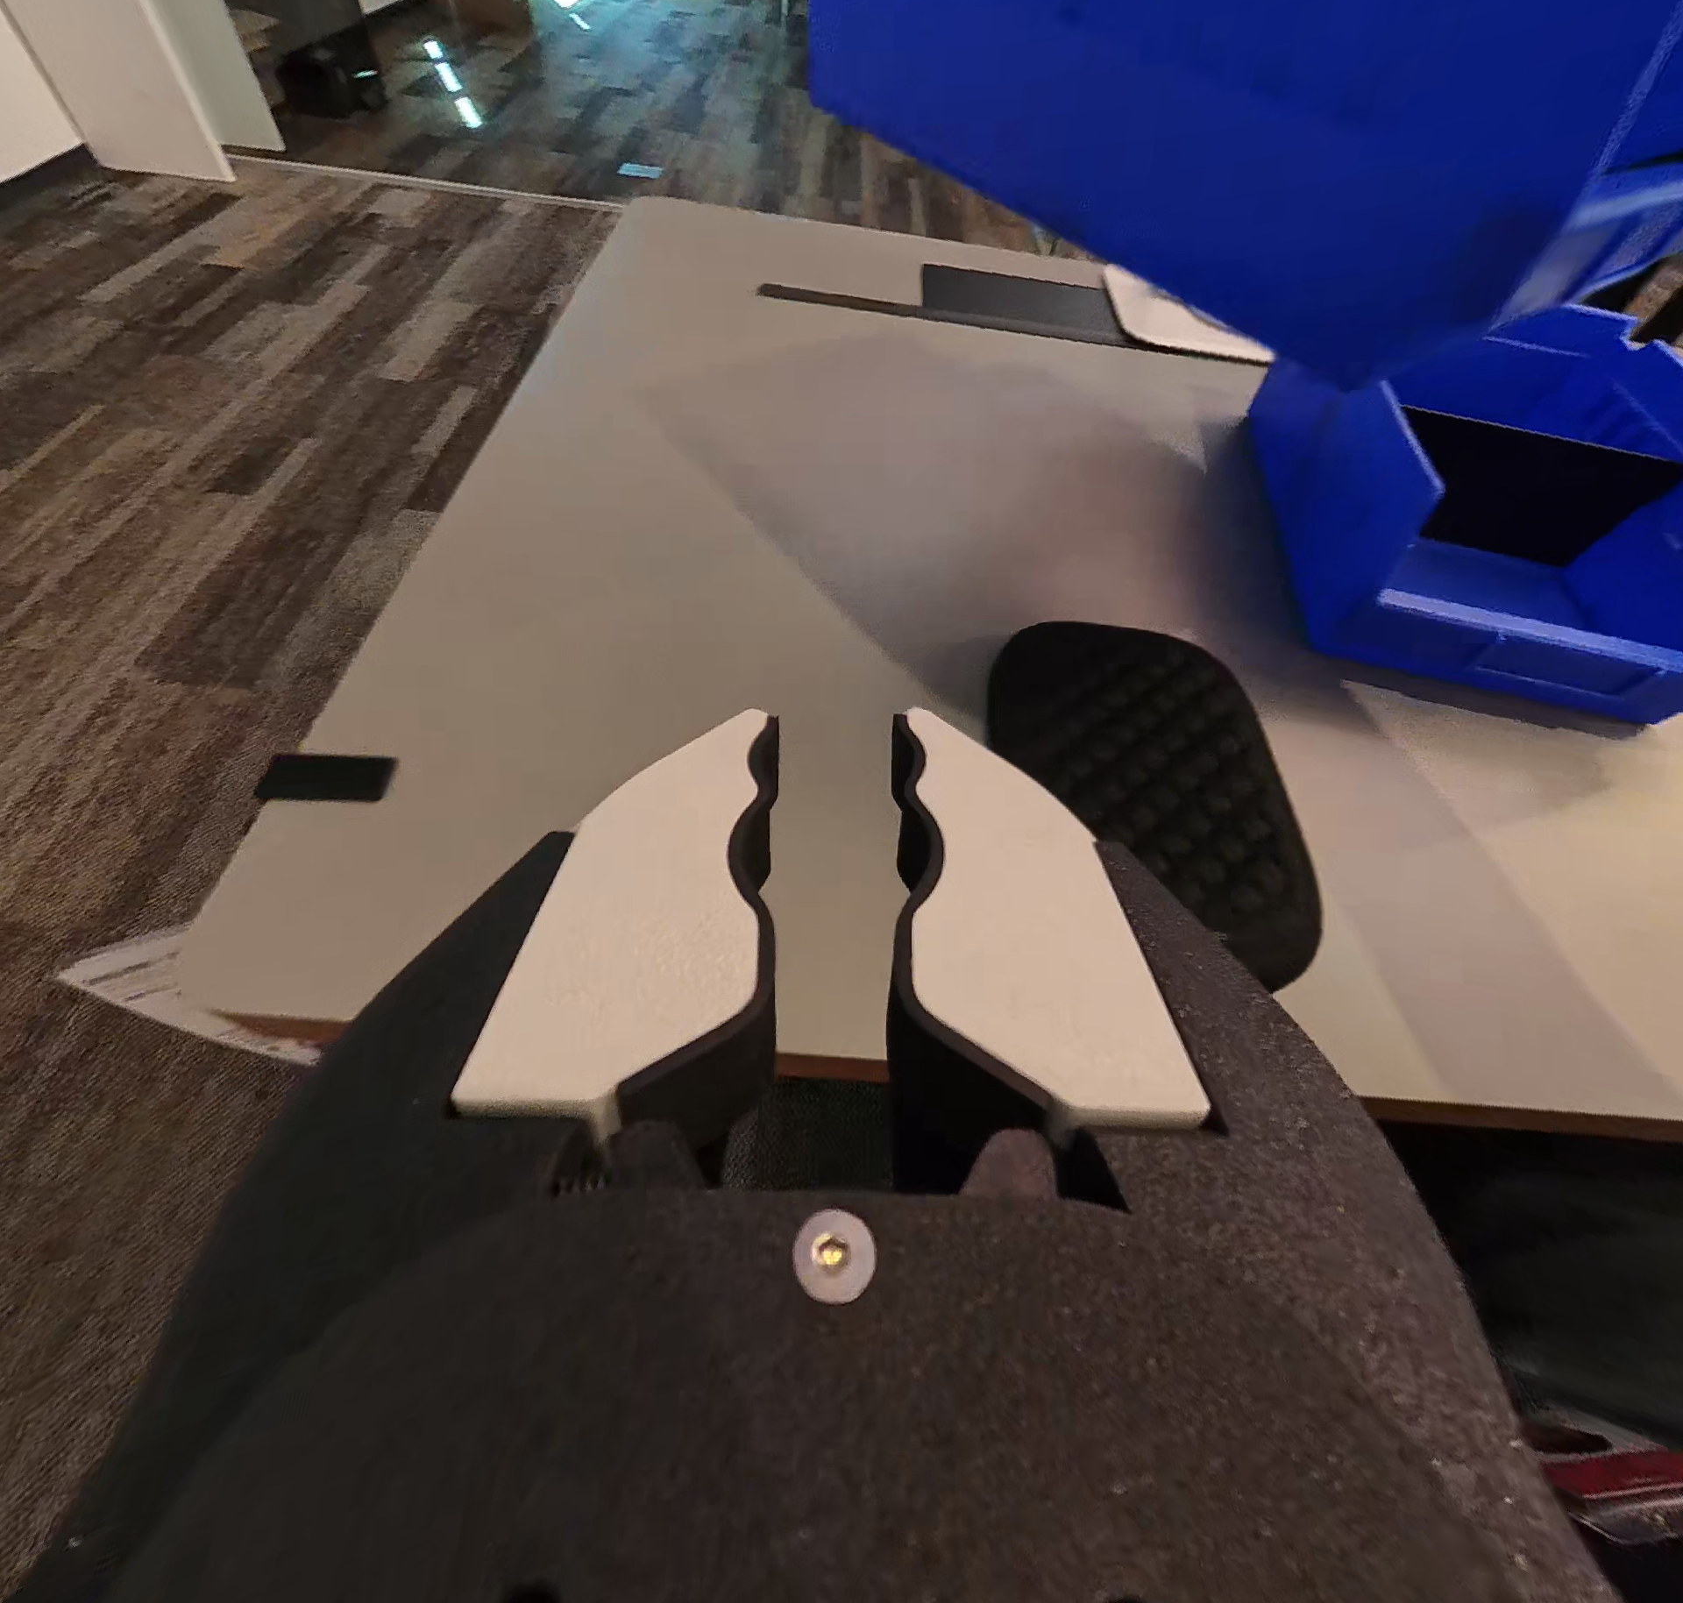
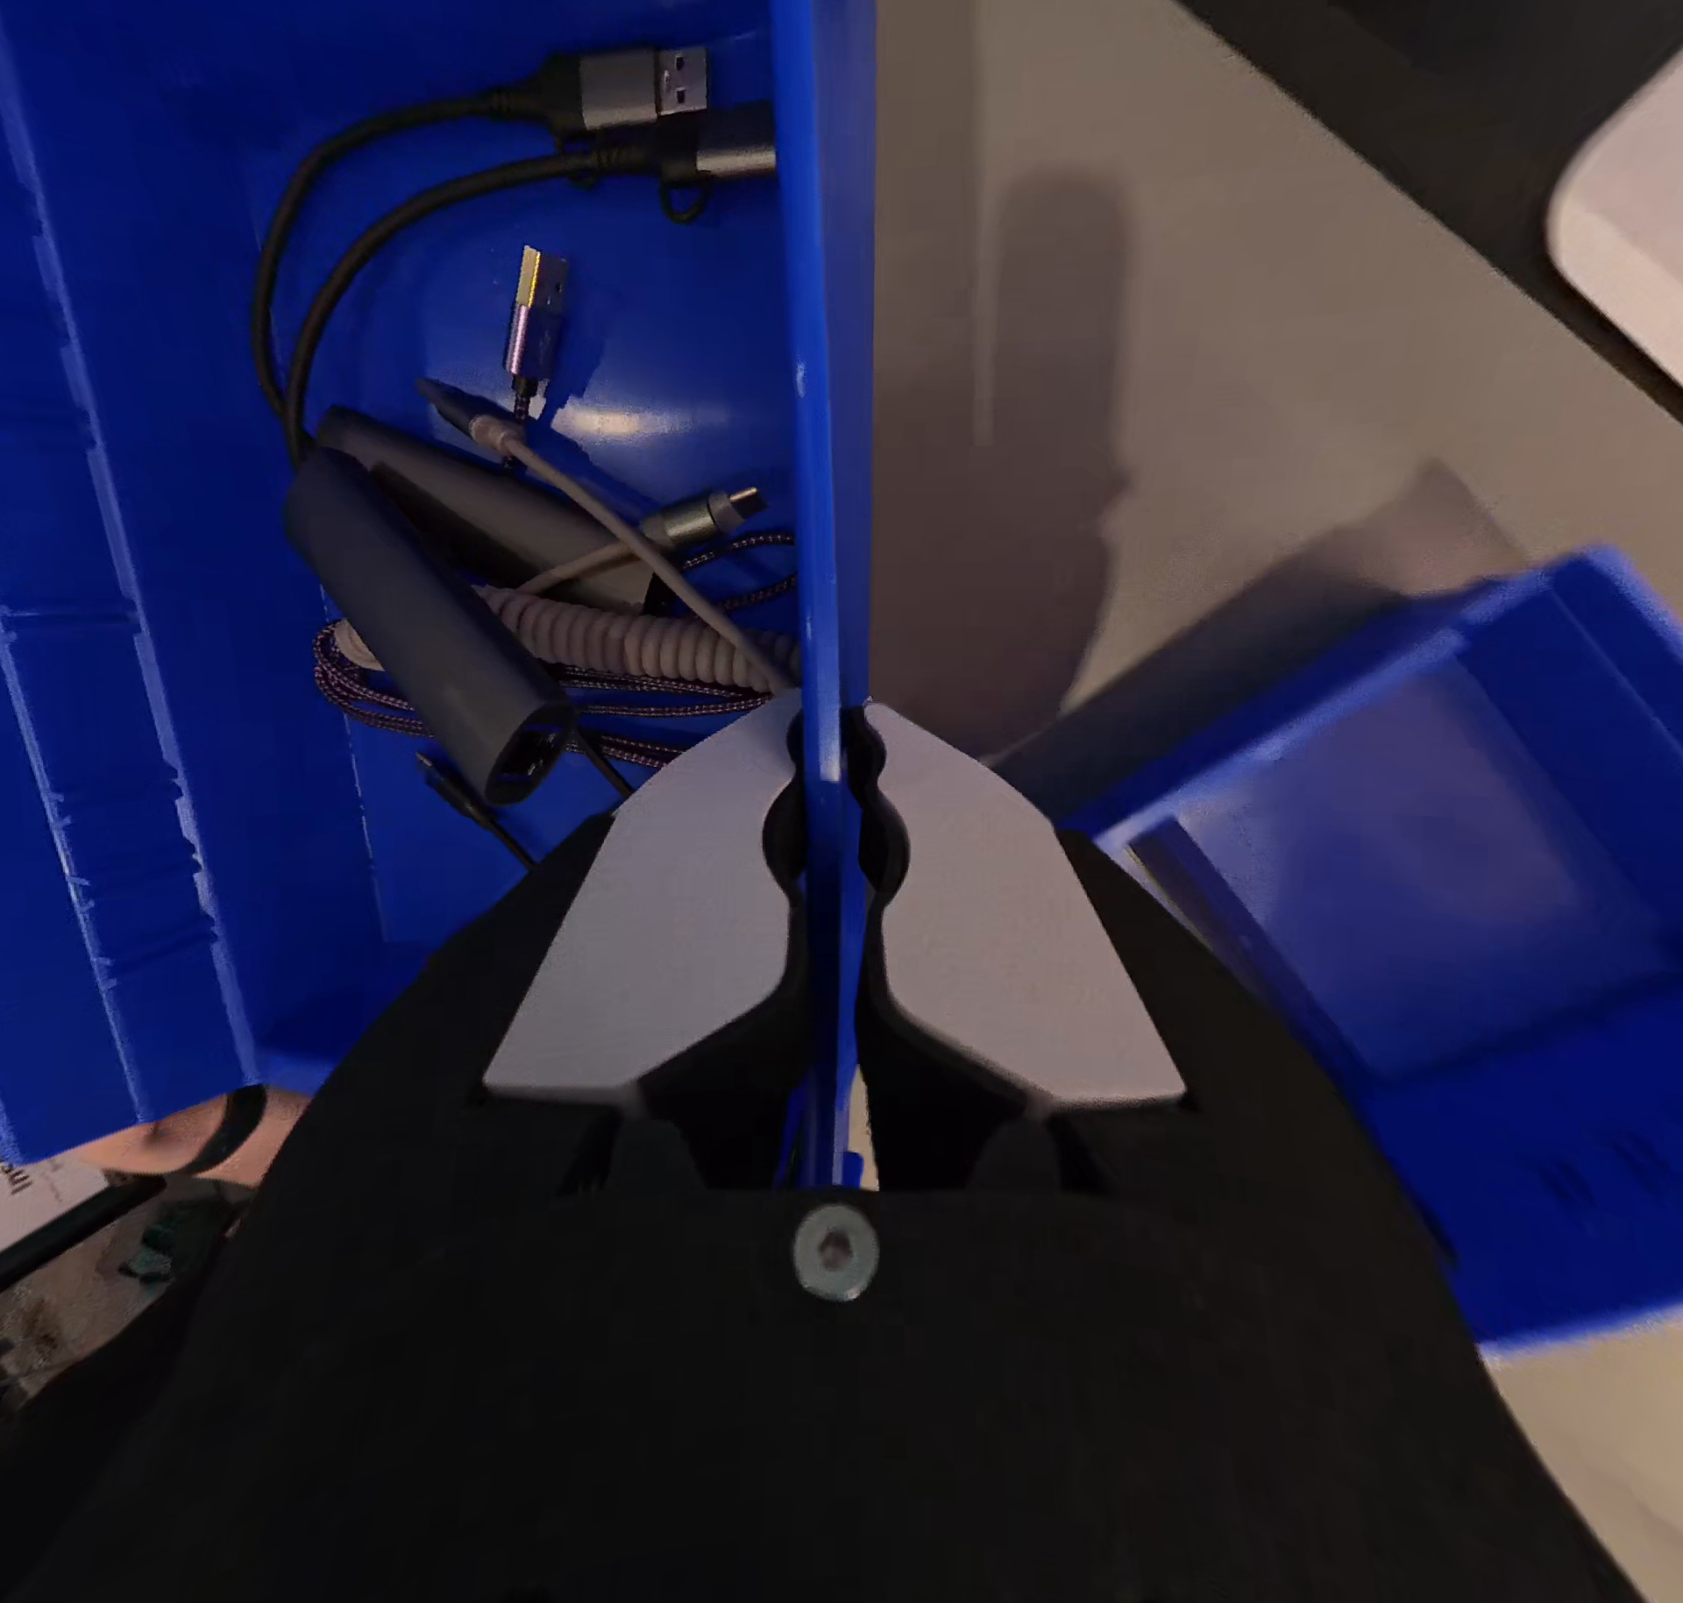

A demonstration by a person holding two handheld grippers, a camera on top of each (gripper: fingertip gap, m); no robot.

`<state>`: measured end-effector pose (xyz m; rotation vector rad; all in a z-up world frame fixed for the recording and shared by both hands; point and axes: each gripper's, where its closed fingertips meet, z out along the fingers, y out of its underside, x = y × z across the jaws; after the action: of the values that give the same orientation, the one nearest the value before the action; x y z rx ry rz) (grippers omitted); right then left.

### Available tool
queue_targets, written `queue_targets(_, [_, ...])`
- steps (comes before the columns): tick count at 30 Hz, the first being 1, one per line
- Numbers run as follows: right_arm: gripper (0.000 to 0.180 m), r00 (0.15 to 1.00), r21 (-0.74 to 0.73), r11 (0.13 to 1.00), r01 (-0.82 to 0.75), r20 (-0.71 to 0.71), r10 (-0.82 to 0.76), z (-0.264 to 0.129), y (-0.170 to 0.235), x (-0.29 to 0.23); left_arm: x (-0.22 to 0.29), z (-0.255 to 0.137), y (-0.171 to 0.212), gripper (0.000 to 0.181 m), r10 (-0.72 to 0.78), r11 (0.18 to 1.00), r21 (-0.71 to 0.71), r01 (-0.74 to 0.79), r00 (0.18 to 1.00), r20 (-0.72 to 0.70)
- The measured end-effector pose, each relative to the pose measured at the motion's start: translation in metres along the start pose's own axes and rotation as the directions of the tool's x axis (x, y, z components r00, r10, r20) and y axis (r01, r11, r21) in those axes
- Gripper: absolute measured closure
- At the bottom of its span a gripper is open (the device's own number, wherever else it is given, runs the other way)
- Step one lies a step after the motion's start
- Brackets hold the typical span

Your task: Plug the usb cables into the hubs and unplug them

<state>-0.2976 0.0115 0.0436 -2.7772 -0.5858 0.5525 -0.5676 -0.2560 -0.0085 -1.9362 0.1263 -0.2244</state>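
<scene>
Dark grey oblong USB hubs with black braided leads are lying inside a large blue plastic bin, tangled with a purple braided cable and a beige coiled cable. Right tool is clamping the bin's thin side wall, holding it above the grey desk. A second, smaller blue bin is sitting to the right. Left tool is hanging partly open, gripping nothing, near a black textured oval pad.
</scene>
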Motion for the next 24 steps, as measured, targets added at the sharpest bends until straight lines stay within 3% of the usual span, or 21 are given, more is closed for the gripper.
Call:
queue_targets(6, [0.174,1.0,0.004,1.0,0.015,-0.016,-0.015,0.081,-0.029,-0.028,-0.031,-0.001,0.013,0.157,-0.034,0.999,-0.015,0.035,0.998,0.061])
queue_targets(12, [0.174,0.998,-0.019,1.0,-0.006,-0.064,0.005,0.15,-0.026,-0.032,-0.041,0.016,0.026,0.157,-0.065,0.996,-0.053,0.068,0.996,0.058])
queue_targets(18, [0.173,0.998,-0.012,1.0,-0.018,-0.065,0.017,0.181,-0.021,-0.04,-0.035,0.036,0.022,0.155,-0.048,0.997,-0.051,0.052,0.997,0.065])
queue_targets(24, [0.172,0.998,-0.049,0.999,-0.004,-0.068,0.0,0.188,-0.011,-0.052,-0.018,0.079,-0.001,0.14,-0.059,0.998,0.028,0.057,0.995,0.083])
